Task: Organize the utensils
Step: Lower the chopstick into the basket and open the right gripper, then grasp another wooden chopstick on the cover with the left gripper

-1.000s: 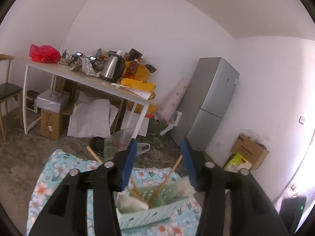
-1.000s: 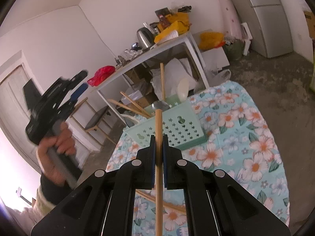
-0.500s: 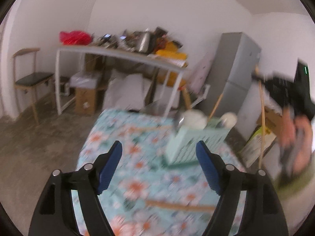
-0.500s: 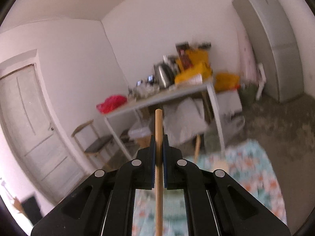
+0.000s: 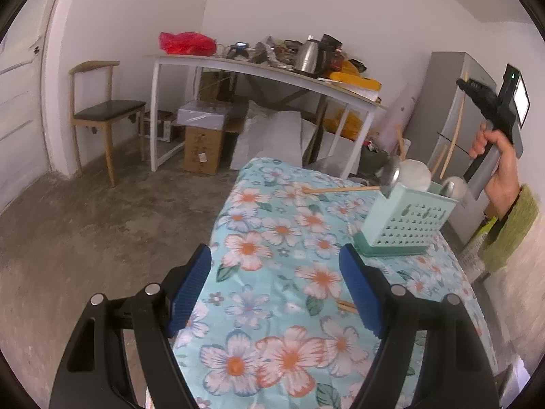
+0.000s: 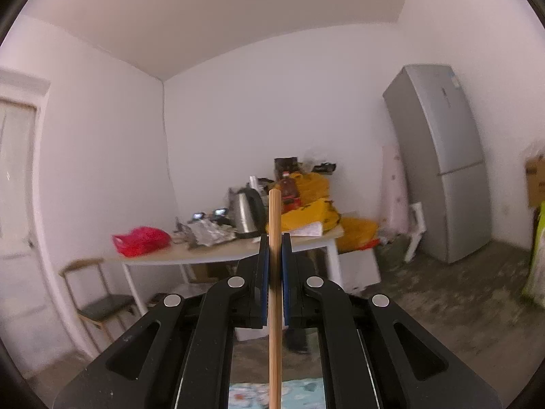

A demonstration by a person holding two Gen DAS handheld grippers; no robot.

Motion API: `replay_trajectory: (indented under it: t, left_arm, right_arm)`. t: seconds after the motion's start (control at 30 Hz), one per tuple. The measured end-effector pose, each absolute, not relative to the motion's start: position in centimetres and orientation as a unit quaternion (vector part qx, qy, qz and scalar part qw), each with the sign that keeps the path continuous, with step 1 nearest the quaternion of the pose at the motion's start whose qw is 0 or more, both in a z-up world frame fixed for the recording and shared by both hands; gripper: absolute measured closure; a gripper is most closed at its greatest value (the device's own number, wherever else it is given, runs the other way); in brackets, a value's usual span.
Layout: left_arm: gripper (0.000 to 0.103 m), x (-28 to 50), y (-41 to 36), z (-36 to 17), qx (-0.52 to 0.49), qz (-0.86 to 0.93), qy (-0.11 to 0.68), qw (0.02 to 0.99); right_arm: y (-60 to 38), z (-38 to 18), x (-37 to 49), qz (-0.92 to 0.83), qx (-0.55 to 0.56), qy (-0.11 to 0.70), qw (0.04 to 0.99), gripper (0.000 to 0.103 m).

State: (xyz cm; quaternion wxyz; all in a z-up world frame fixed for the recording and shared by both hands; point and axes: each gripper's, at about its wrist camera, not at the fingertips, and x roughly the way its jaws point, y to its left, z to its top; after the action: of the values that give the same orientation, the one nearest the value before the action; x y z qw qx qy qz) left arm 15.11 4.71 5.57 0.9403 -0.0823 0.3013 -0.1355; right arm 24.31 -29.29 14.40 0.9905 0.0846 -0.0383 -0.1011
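Holding one wooden chopstick (image 6: 274, 272) upright, the right gripper (image 6: 274, 262) is clenched on it at mid-length, raised off to the right of the pale green basket (image 5: 405, 225) that stands on the flowered tablecloth (image 5: 279, 262), where spoons and other sticks already stick up out of it. The step in hand looks like gathering the loose chopsticks into that basket: one is carried, one lies flat on the cloth (image 5: 340, 190) behind the basket, and a short wooden end, probably another stick, peeks out just beside the left gripper's right finger (image 5: 346, 305). The left gripper (image 5: 274, 283) is released, jaws wide with nothing between them, tilted down over the near cloth. Next, the right hand (image 5: 500, 170) would need to bring its stick over the basket's open top and drop it in end first, while the left lowers onto the near stick and closes across it. Compared with a second ago, the left gripper has come away from the basket, dropped lower and spread wider, and the right has swung up level so the basket has left its view.
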Motion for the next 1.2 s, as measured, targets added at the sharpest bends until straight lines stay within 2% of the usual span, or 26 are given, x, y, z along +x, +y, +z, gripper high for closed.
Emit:
replay_trajectory:
  t: [0.37, 0.43, 0.5, 0.53, 0.57, 0.7, 0.8, 0.93, 1.1, 1.2]
  left_arm:
    - [0.028, 15.2, 5.5, 5.4, -0.089, -0.125, 0.303, 0.941]
    - [0.028, 15.3, 5.5, 5.4, -0.090, -0.126, 0.304, 0.940]
    - [0.028, 15.4, 5.4, 5.4, -0.090, -0.128, 0.305, 0.939]
    - [0.028, 15.5, 5.3, 5.4, -0.089, -0.130, 0.305, 0.939]
    - [0.028, 15.6, 5.2, 5.5, -0.088, -0.133, 0.305, 0.939]
    - [0.028, 16.5, 3.9, 5.9, -0.074, -0.148, 0.290, 0.943]
    - [0.028, 17.9, 2.2, 6.1, -0.033, -0.159, 0.264, 0.951]
    - [0.028, 21.2, -1.4, 5.2, 0.079, -0.180, 0.216, 0.956]
    - [0.036, 26.0, -7.2, 2.9, 0.255, -0.226, 0.147, 0.929]
    - [0.038, 28.4, -9.7, 1.4, 0.316, -0.262, 0.115, 0.904]
  right_arm:
    - [-28.8, 9.0, 23.4, -0.105, 0.048, 0.008, 0.993, 0.098]
    - [-29.0, 8.4, 22.5, -0.097, 0.057, 0.015, 0.993, 0.094]
    - [-29.3, 8.2, 21.5, -0.091, 0.069, 0.022, 0.993, 0.080]
    - [-29.6, 8.3, 20.4, -0.089, 0.077, 0.022, 0.993, 0.069]
    - [-29.7, 8.4, 19.8, -0.087, 0.082, 0.020, 0.993, 0.064]
    - [-30.2, 9.2, 16.3, -0.071, 0.106, 0.009, 0.992, 0.059]
    - [-30.6, 9.3, 13.2, -0.063, 0.118, 0.003, 0.991, 0.057]
    - [-31.7, 8.5, 9.9, -0.056, 0.137, 0.022, 0.989, 0.057]
    - [-33.2, 6.8, 7.4, -0.078, 0.146, 0.059, 0.984, 0.057]
    - [-34.6, 5.6, 6.7, -0.103, 0.165, 0.079, 0.978, 0.057]
